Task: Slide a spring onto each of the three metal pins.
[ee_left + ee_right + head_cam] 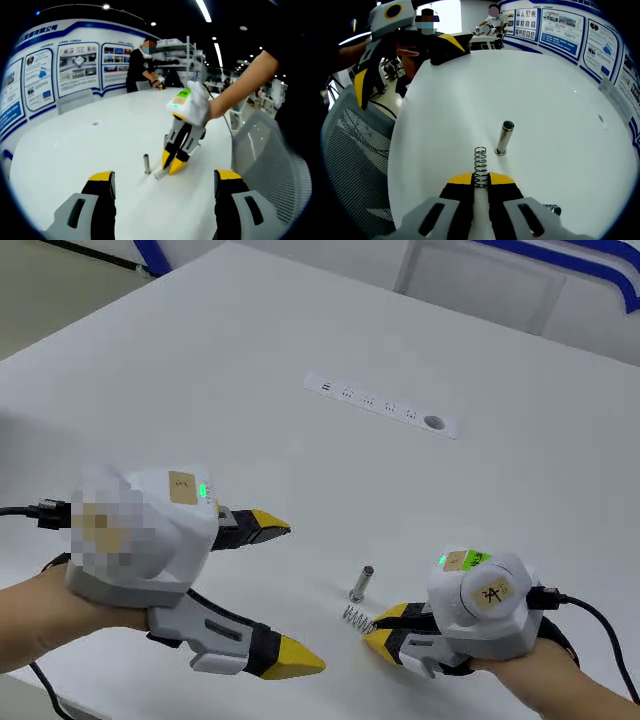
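Spring (480, 167) pinched at one end in closed jaws of right gripper (480, 181), free end just beside upright pin (504, 138) on table (300, 320). Left gripper (295, 595) wide open, empty, apart. Probably mid-threading. Next: lift, centre coil over pin top, lower.

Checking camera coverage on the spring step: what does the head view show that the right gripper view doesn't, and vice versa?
Head view: the right gripper seen from above, the hand holding it, and its cable.
Right gripper view: wall posters and a mesh chair.
Both: the spring pinched in the right gripper's jaws, the upright pin beside it, the open left gripper, and the white table.
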A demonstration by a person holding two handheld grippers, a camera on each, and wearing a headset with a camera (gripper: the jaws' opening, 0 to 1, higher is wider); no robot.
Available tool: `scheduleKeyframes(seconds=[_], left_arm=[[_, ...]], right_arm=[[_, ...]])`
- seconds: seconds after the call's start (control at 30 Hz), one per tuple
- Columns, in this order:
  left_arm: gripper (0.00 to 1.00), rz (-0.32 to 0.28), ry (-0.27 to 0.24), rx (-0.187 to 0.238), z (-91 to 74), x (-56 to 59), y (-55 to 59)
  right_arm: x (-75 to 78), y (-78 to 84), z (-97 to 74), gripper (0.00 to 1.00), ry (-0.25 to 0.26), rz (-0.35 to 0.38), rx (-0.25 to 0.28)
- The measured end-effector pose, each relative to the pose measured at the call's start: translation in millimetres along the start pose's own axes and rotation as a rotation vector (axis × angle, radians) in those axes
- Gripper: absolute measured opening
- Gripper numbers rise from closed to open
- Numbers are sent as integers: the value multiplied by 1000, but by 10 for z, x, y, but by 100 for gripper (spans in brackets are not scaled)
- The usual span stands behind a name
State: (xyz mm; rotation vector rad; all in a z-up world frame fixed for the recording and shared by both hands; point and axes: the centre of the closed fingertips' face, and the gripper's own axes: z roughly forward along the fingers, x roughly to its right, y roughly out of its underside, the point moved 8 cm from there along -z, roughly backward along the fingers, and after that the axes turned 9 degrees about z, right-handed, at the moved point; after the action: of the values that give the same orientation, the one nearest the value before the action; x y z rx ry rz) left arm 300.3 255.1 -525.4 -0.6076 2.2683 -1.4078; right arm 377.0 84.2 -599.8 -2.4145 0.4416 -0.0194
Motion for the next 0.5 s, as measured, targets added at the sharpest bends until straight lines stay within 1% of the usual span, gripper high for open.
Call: scheduleKeyframes(seconds=[0.1,0.17,0.23,0.4,0.5], left_arm=[[82,-4,-5,-1,2,3,5],[81,0,-1,-6,15,16,4],[80,18,1,-8,32,30,-8],[78,35,15,3,85,61,-94],[76,47,13,3,131,58,-138]], right_arm=[[-42,-40,-74,11,-14,12,11],[-90,-82,-143,11,-27,-8,15],[-126,-129,-219,11,-33,-30,21],[-262,-328,-499,11,-66,-110,64],[-343,-419,-598,11,-87,-140,82]])
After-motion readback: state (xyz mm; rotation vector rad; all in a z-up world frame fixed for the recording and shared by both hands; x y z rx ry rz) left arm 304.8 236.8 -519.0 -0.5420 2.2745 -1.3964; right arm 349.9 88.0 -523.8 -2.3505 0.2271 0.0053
